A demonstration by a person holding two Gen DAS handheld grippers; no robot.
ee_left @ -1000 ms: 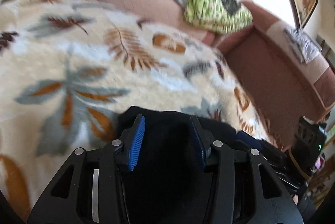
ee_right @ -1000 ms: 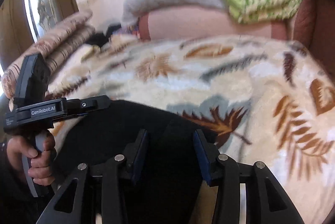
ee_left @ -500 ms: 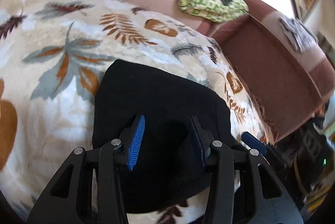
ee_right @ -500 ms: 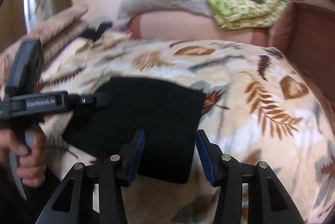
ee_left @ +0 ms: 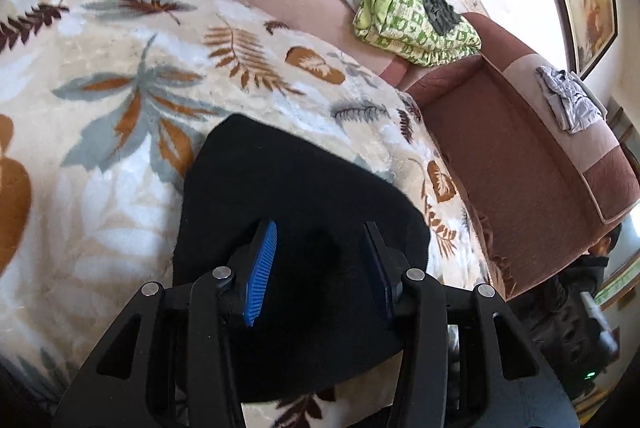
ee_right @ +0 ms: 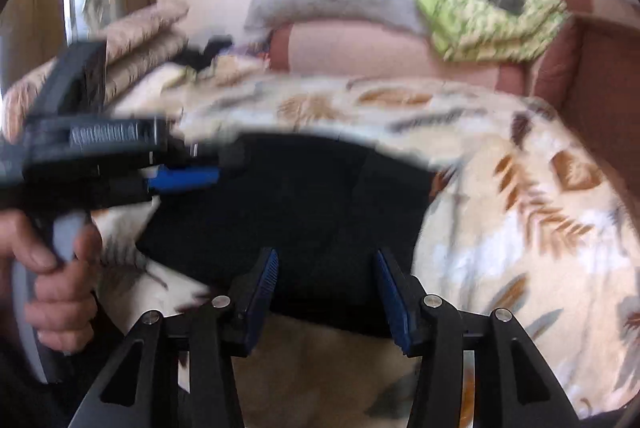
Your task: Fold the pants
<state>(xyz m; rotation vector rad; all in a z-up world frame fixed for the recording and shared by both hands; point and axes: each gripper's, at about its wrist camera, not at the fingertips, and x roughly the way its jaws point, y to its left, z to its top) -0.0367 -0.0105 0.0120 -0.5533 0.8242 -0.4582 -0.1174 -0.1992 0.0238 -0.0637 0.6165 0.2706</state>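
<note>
A: What's the surface?

B: A cream leaf-print blanket (ee_left: 120,100), a pink sofa (ee_left: 516,156) at its far side (green cloth (ee_left: 412,24) draped on it). The black pants (ee_left: 288,212) lie folded flat, near.

A: Any differences between views?

B: Only the right view shows a hand (ee_right: 48,268) holding the left gripper (ee_right: 188,176). Both it and the right gripper (ee_right: 326,288) are partly open, gripping nothing

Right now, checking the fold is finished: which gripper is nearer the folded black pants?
Left. The left gripper hovers over the pants; the right gripper sits back at their near edge.
</note>
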